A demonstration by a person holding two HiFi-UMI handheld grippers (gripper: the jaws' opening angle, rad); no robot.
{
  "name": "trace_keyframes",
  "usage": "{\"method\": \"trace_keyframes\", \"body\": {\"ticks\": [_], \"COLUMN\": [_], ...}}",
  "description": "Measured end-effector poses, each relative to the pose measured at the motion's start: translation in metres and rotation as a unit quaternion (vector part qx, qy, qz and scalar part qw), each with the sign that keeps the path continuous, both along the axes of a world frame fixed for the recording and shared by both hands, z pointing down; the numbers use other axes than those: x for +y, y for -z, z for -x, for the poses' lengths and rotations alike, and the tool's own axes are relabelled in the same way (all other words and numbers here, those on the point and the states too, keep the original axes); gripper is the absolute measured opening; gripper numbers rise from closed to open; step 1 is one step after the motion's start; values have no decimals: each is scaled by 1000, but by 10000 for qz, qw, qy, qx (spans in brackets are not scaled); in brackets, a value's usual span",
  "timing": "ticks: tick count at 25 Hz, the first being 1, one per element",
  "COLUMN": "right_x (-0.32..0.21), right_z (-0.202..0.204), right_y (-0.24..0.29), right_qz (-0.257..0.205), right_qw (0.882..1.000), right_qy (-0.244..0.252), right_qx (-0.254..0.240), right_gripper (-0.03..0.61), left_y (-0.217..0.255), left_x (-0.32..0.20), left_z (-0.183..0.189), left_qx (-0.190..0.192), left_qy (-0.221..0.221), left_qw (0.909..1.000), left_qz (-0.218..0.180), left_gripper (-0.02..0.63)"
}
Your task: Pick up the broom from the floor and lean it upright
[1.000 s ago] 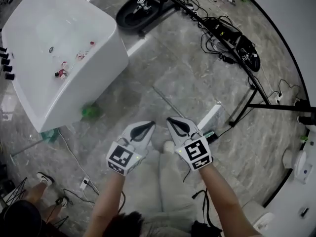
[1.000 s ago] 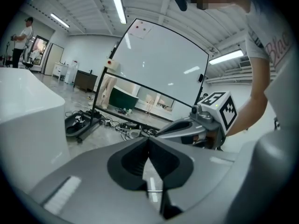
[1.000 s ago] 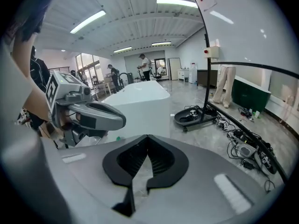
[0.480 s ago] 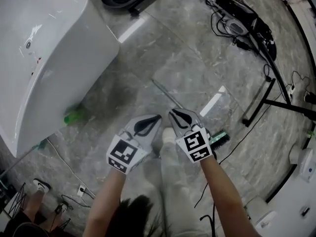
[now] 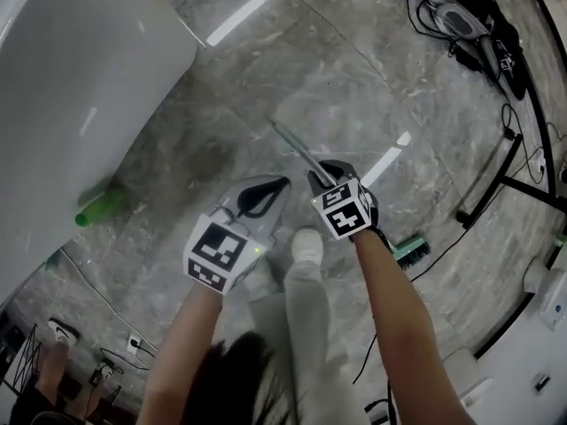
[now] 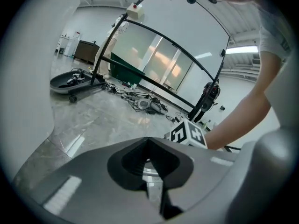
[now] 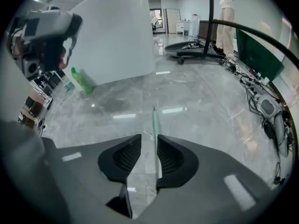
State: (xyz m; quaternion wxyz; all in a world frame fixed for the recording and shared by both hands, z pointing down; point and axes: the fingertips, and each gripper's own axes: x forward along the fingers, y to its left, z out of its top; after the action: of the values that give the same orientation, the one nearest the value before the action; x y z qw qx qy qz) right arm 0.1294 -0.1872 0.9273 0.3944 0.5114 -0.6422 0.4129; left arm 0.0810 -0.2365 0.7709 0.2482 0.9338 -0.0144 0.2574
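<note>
The broom lies flat on the grey marble floor. Its thin handle (image 5: 292,144) runs from upper left down to the green brush head (image 5: 412,251) by my right forearm. My right gripper (image 5: 323,173) points steeply down over the handle. Its jaws are opening, and the handle (image 7: 154,120) passes between them close to the right pad, with a gap to the left pad. That gripper (image 7: 149,136) grips nothing. My left gripper (image 5: 282,182) hovers beside it to the left, shut and empty (image 6: 148,140), clear of the broom.
A large white tub (image 5: 80,78) fills the upper left, with a green bottle (image 5: 102,206) lying at its base. Cables (image 5: 461,25) and a black stand's legs (image 5: 496,166) run along the right. The person's shoe (image 5: 307,242) stands just below the grippers.
Both grippers have dropped toward the floor. The right one tipped downward over the broom handle and its jaws have parted; the left stayed shut.
</note>
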Motion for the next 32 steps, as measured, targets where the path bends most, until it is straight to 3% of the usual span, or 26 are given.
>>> {"method": "trace_keyframes", "body": {"ticks": [4,13,18,25,32], "right_x": [2,7,10,10,8], "right_z": [-4,-13,-13,-19,-19], "right_y": [-46,-117,-130,-134,-110], "right_qz": [340,982,1046,1240,1009], "right_qw": [9993,9933,9889,9897,9933], "right_qy": [82,486,856,511,395], "right_qx": [125,353,611,507,408], "right_gripper": [92,92,75,77,74], "left_y": [-36,-102,-115,-121,-109], "left_x": [-6,-10,-7,-6,-8], "left_z": [-8,-24,-21,-11,-5], "left_qx": [-44,-401,-475,-533,-606], "left_qy": [106,-114,-80,73,150], "left_qw": [9998,9990,9988,9985,9980], "left_qz": [152,137,97,132,43], "left_gripper": [-2,-2,-2,-2,-2]}}
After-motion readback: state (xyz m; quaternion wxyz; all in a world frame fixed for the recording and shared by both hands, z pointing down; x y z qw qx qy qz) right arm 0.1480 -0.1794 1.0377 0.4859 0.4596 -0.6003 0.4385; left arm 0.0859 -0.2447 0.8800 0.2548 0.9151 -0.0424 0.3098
